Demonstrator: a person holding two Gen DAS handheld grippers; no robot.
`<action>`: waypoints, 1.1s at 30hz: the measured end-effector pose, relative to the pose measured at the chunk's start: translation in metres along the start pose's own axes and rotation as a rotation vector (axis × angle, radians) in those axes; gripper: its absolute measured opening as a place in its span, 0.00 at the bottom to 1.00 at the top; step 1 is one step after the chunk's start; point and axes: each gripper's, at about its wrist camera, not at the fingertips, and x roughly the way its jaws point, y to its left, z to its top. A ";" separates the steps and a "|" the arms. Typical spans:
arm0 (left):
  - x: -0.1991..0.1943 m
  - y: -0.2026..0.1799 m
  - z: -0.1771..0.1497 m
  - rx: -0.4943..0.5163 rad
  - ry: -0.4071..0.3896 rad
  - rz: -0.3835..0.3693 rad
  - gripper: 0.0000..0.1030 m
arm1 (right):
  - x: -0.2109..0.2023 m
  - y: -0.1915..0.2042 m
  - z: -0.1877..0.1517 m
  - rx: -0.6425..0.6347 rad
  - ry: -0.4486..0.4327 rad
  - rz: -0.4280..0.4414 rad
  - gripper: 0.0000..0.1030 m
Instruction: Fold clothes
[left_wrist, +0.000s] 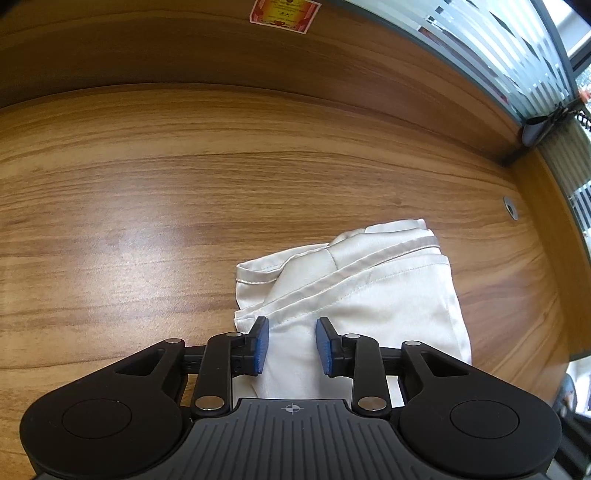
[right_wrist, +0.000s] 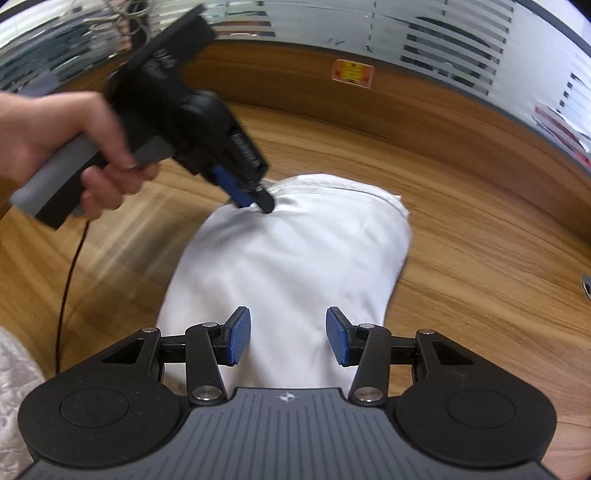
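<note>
White folded garment (left_wrist: 354, 295) lay on the wooden desk (left_wrist: 147, 184), toward its right side, hemmed edges stacked at the far end. My left gripper (left_wrist: 291, 345) sat over the garment's near left corner, blue pads (left_wrist: 260, 347) parted, cloth below them but nothing pinched. From the right wrist view, its tips touched the garment's far edge, and my left hand (right_wrist: 70, 147) gripped the handle. My right gripper (right_wrist: 288, 336) hovered over the near end of the garment, jaws about half apart, holding nothing. Red sticker (left_wrist: 284, 11) on the back panel.
</note>
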 end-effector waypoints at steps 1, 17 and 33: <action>0.000 0.000 0.000 -0.003 0.000 0.001 0.32 | 0.000 0.003 -0.002 0.001 0.008 0.003 0.50; -0.015 -0.014 -0.005 0.056 -0.073 0.057 0.41 | 0.016 0.014 -0.025 0.020 0.046 0.020 0.53; -0.092 -0.019 -0.052 -0.029 -0.232 0.023 0.69 | -0.050 -0.030 -0.003 0.112 -0.046 0.003 0.68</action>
